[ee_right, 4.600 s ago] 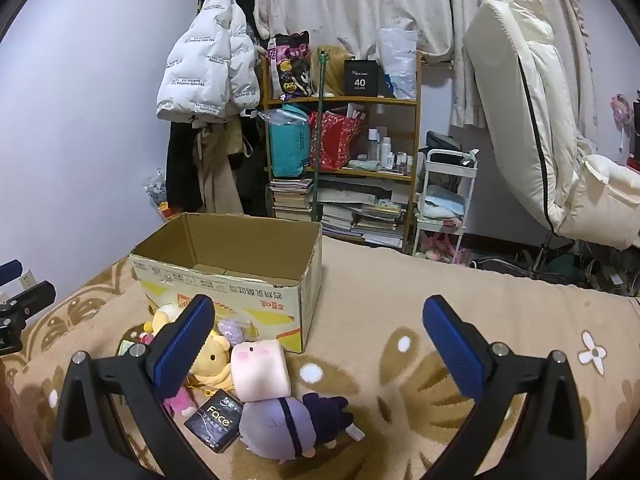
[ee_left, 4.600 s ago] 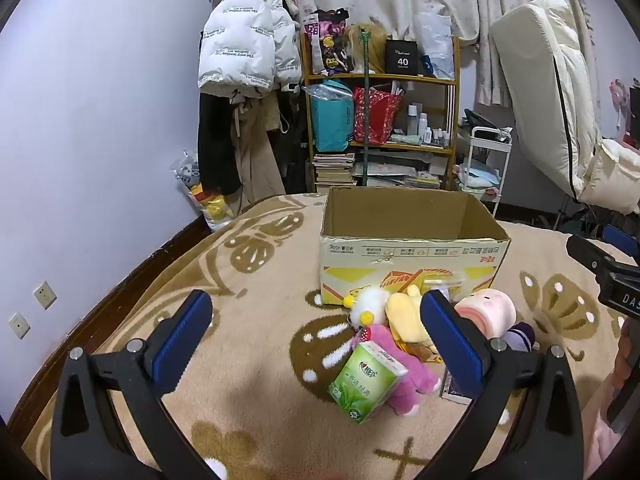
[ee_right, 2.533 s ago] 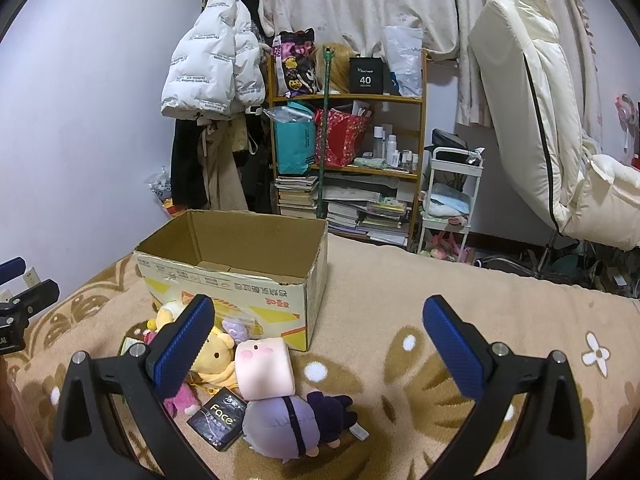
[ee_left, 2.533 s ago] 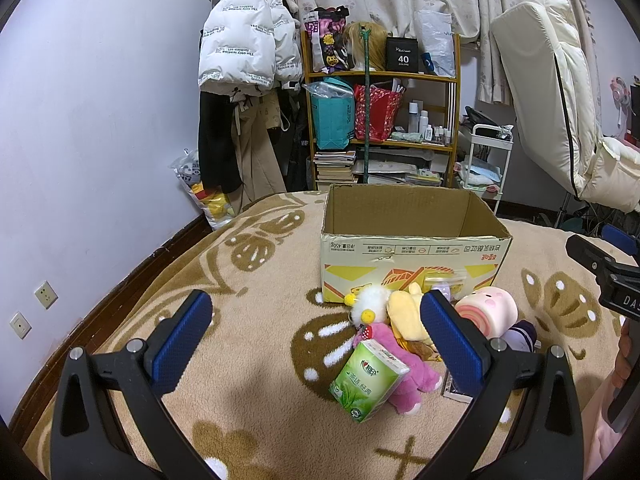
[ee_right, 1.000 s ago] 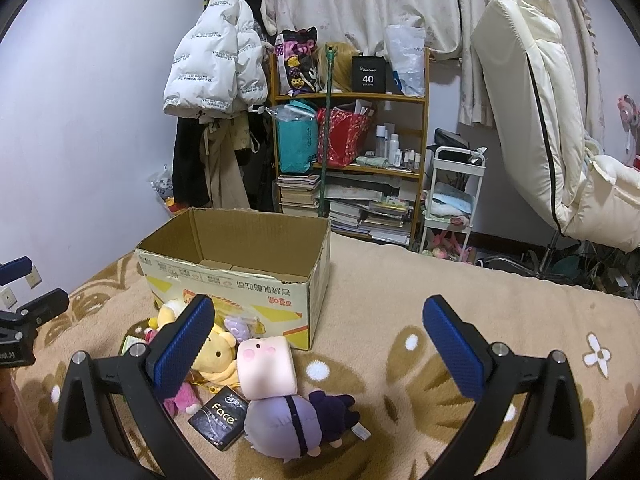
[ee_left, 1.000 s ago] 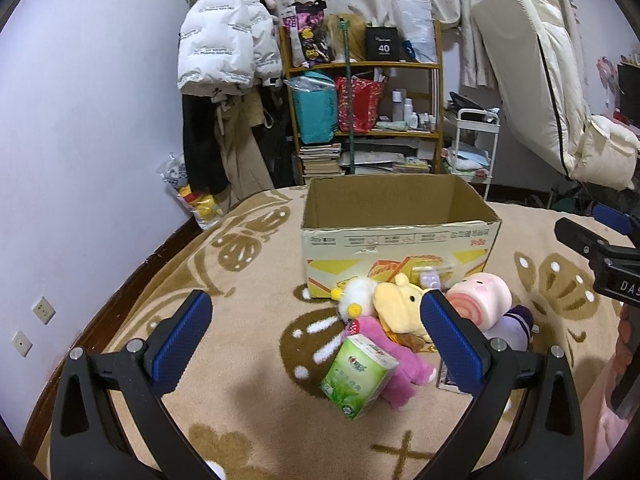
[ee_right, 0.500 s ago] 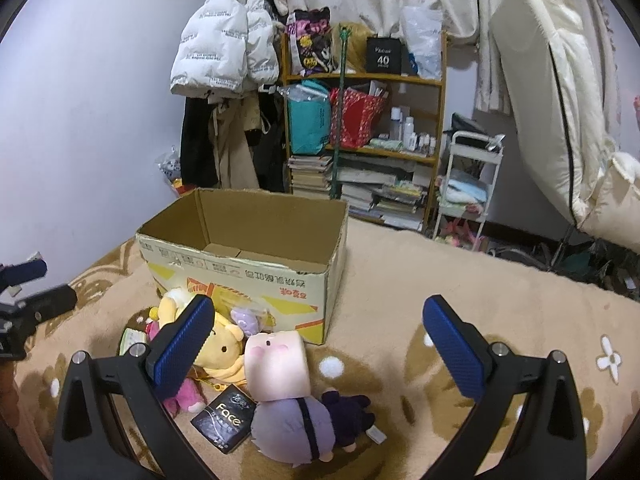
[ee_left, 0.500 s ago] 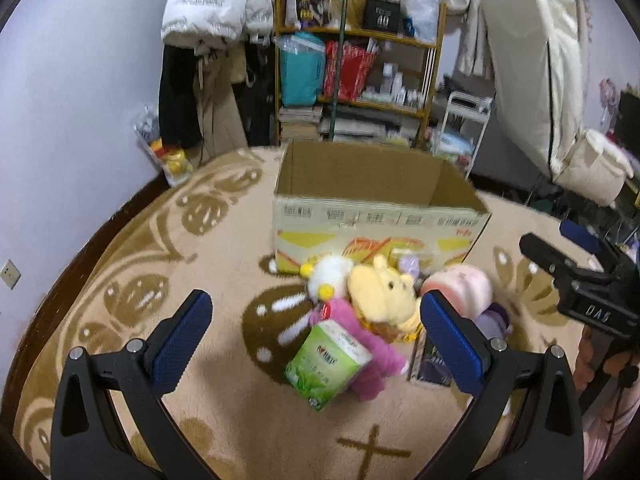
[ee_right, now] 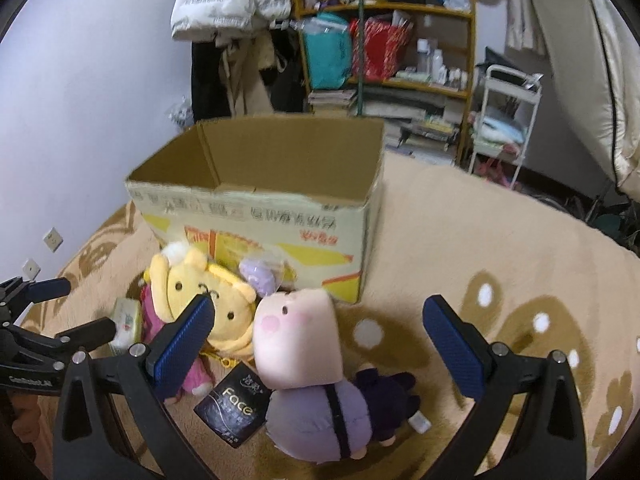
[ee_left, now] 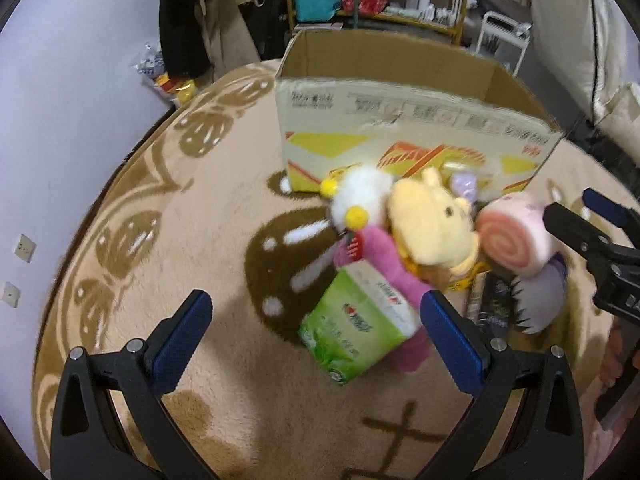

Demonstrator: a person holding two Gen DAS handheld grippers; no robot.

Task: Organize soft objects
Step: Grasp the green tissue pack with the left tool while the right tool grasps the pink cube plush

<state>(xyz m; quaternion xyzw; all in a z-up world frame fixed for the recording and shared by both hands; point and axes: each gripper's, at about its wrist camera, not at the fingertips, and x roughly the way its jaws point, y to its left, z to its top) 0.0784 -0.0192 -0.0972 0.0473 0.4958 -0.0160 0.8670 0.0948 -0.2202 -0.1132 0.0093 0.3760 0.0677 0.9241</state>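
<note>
An open cardboard box [ee_left: 404, 108] [ee_right: 256, 208] stands on a tan patterned blanket. Against its front lies a heap of soft things: a green tissue pack [ee_left: 356, 332], a white and pink plush [ee_left: 360, 200], a yellow bear plush [ee_left: 428, 224] [ee_right: 208, 300], a pink roll-shaped plush [ee_left: 512, 236] [ee_right: 296, 344] and a purple plush [ee_right: 320, 420]. My left gripper [ee_left: 316, 332] is open just above the blanket, with the tissue pack between its fingers, untouched. My right gripper [ee_right: 318, 344] is open over the pink roll plush and purple plush.
A black "Face" packet [ee_right: 232, 408] lies beside the purple plush. Behind the box are a cluttered wooden shelf [ee_right: 384, 40], hanging coats [ee_right: 228, 0], a white trolley [ee_right: 508, 120] and a cream recliner [ee_right: 592, 60]. The wall [ee_left: 60, 100] runs along the left edge of the blanket.
Both grippers have dropped down and forward toward the heap of toys. The pile and the box look larger and closer. Nothing has been picked up.
</note>
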